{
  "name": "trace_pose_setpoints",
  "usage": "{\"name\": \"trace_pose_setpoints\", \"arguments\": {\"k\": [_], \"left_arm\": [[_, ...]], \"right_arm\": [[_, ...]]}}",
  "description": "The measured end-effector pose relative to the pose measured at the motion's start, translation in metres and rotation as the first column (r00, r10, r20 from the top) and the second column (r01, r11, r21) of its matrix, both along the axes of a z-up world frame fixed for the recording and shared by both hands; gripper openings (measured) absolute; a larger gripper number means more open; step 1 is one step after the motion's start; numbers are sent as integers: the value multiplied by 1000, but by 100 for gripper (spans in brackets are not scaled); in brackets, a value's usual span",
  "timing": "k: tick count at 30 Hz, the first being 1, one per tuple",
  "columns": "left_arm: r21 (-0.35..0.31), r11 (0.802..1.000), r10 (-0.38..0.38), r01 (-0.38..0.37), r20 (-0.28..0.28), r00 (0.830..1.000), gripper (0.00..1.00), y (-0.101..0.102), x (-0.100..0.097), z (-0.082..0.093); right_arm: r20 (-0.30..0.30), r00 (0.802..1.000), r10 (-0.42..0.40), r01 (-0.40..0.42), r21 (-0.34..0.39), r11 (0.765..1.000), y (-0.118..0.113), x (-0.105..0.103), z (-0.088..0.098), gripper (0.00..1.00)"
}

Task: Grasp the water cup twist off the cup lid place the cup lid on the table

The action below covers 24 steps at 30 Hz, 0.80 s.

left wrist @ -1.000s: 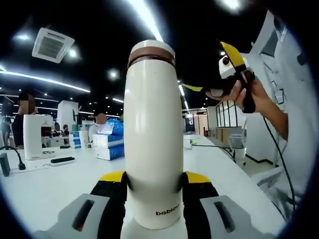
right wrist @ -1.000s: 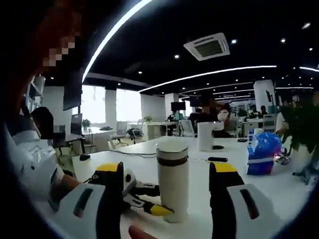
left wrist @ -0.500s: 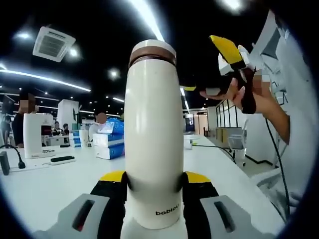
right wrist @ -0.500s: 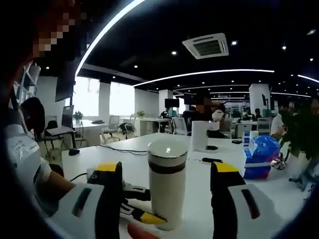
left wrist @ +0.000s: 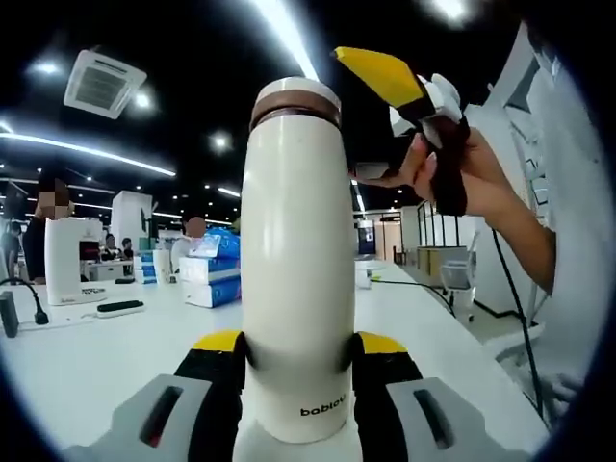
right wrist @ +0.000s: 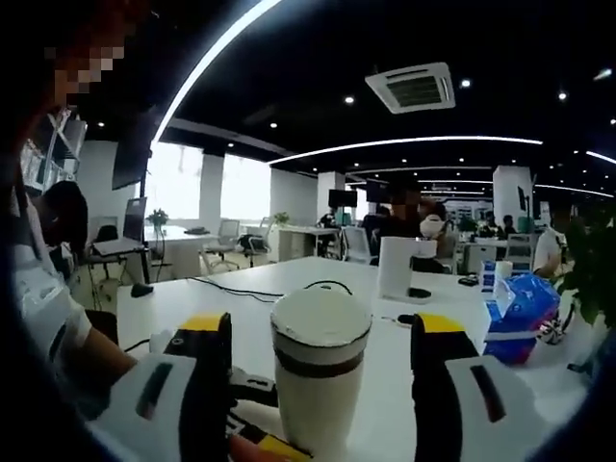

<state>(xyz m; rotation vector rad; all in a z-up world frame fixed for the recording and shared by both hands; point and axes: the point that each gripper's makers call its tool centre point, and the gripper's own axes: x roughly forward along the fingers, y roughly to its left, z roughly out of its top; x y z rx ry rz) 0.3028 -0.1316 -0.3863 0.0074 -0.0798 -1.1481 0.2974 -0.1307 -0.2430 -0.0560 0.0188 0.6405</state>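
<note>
A tall cream water cup (left wrist: pixel 294 269) is being gripped upright near its base by the left gripper (left wrist: pixel 296 371), its black-and-yellow jaws pressed against both sides. The cup is standing on a white desk (left wrist: pixel 87 361). Its cup lid (left wrist: pixel 294 99), above a brown band, is being left in place on top. The right gripper (right wrist: pixel 318 385) is being held at lid height with its jaws spread wide, one on each side of the lid and apart from it, nothing being gripped.
</note>
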Motion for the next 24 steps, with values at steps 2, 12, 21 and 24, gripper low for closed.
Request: {"name": "trace_pose_setpoints", "arguments": {"k": [2,12,21,24], "left_arm": [[0,1000,0,0,-2,1000,45,0,0,0],[-19,1000,-7,6,-42,999,46,-3,1,1],[-18,1000,-8,7,-36,999,46,-3,0,1],[-19,1000,-8,7,-34,999,45,-3,0,1]], "right_arm": [[4,1000,-1,1,4,1000,-1,1,2,79],[-3,1000,21,-21,0,1000,4,1,3,70],[-68,997,40,-38,25,999,3,9,-7,46],[-76,995,66,-64,23,998,5,8,-6,46]]}}
